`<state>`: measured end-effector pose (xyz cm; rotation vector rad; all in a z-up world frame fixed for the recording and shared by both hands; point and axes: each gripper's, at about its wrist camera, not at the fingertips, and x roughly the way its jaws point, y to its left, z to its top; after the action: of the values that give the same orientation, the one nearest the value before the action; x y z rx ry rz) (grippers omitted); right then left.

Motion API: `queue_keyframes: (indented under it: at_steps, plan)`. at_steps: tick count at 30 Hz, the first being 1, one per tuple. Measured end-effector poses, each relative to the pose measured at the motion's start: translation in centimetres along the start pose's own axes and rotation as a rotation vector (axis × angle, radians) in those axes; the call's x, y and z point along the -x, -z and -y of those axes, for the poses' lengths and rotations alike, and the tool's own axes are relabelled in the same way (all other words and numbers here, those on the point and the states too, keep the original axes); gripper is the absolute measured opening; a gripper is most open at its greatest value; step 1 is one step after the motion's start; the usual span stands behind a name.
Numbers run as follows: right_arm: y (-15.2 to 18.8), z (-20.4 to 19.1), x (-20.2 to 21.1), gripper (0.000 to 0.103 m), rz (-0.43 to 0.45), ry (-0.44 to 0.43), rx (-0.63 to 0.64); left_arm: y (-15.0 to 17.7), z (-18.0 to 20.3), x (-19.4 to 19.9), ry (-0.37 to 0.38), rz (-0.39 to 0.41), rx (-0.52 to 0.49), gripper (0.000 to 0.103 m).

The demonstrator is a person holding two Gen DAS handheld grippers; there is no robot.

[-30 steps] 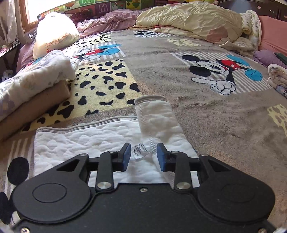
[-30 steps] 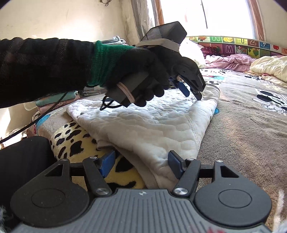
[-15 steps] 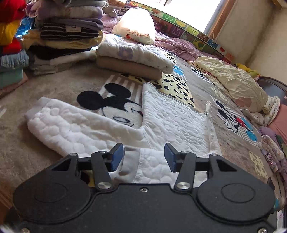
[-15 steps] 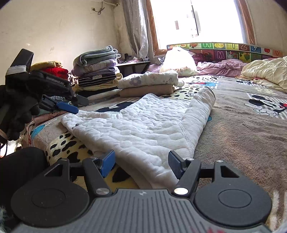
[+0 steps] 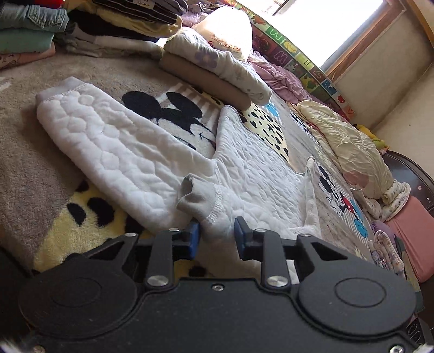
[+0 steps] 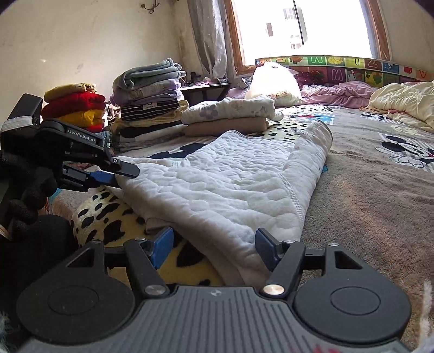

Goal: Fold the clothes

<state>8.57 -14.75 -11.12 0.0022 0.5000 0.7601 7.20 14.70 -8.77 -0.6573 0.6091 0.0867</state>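
Left wrist view: white quilted top [image 5: 244, 173] lies flat on cartoon-mouse blanket [image 5: 24, 152], folded stacks [image 5: 81, 24] behind it; left gripper [image 5: 217, 239] spread round its collar. Right gripper [image 6: 214, 251] spread at its hem, window [image 6: 301, 27] beyond.

A white puffy top [image 6: 222, 184] lies on a blanket [image 6: 366, 195] with cartoon mice and black spots. The right gripper [image 6: 214, 245] sits low at the front. Its blue fingers [image 6: 162, 244] are wide apart, with the near edge of the top between them. On the left, a hand in a black glove [image 6: 24, 190] holds the left gripper [image 6: 108, 173], whose tips are at the top's far left edge. Behind are piles of folded clothes [image 6: 149, 103] and a bright window [image 6: 303, 27].
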Motion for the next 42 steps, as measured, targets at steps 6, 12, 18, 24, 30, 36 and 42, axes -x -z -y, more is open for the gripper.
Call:
queue_keyframes:
  at_steps: [6,12,18,24,30,36,42]
  plan:
    - [-1.3,4.9,0.8,0.063,0.095,-0.033,-0.222,-0.1,3.2,1.4,0.031,0.09,-0.205,0.009]
    - [-3.4,14.9,-1.5,0.062,0.139,-0.008,-0.499,-0.5,5.3,2.3,0.071,0.134,-0.315,0.008]
    - [-7.5,20.3,-6.2,0.053,0.211,-0.112,-0.589,-1.0,6.6,3.2,0.075,0.155,-0.385,0.007]
    - [-9.9,24.3,-13.0,0.054,0.155,-0.369,-0.746,-1.1,7.3,3.2,0.096,0.138,-0.459,0.007]
    - [-8.8,23.1,-19.6,0.064,-0.1,-0.45,-0.728,-2.1,7.9,3.1,0.115,0.151,-0.469,0.007]
    - [-8.3,23.5,-19.5,0.059,-0.072,-0.486,-0.798,-2.0,7.2,3.2,0.084,0.159,-0.459,0.007]
    - [-9.1,22.6,-17.1,0.066,-0.031,-0.406,-0.76,-2.0,6.5,3.3,0.053,0.166,-0.447,0.007]
